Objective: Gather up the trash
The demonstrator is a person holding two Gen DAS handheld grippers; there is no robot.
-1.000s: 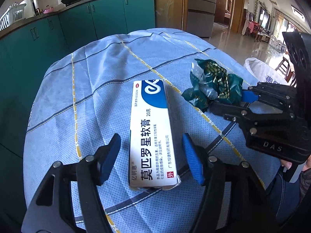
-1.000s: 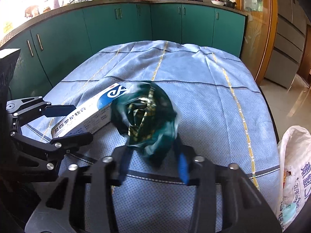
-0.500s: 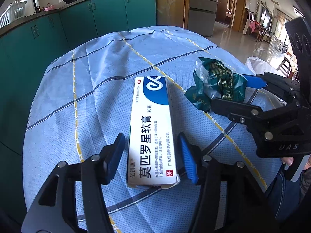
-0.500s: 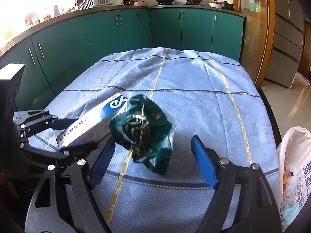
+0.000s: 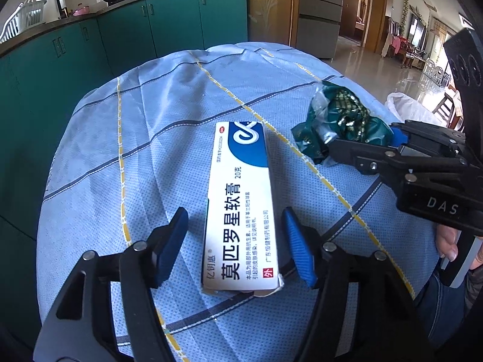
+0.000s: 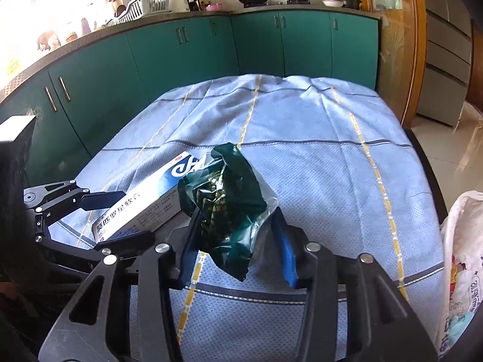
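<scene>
Wrapper (image 6: 226, 208): crinkly, pinched loosely by my right gripper (image 6: 238, 241); may slip.
Box (image 5: 241, 208): between my left gripper (image 5: 235, 247) jaws, spread; could skid when closing.

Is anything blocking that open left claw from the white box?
Nothing visible does. The left gripper is open with the white box lying between its fingers on the blue tablecloth.
</scene>
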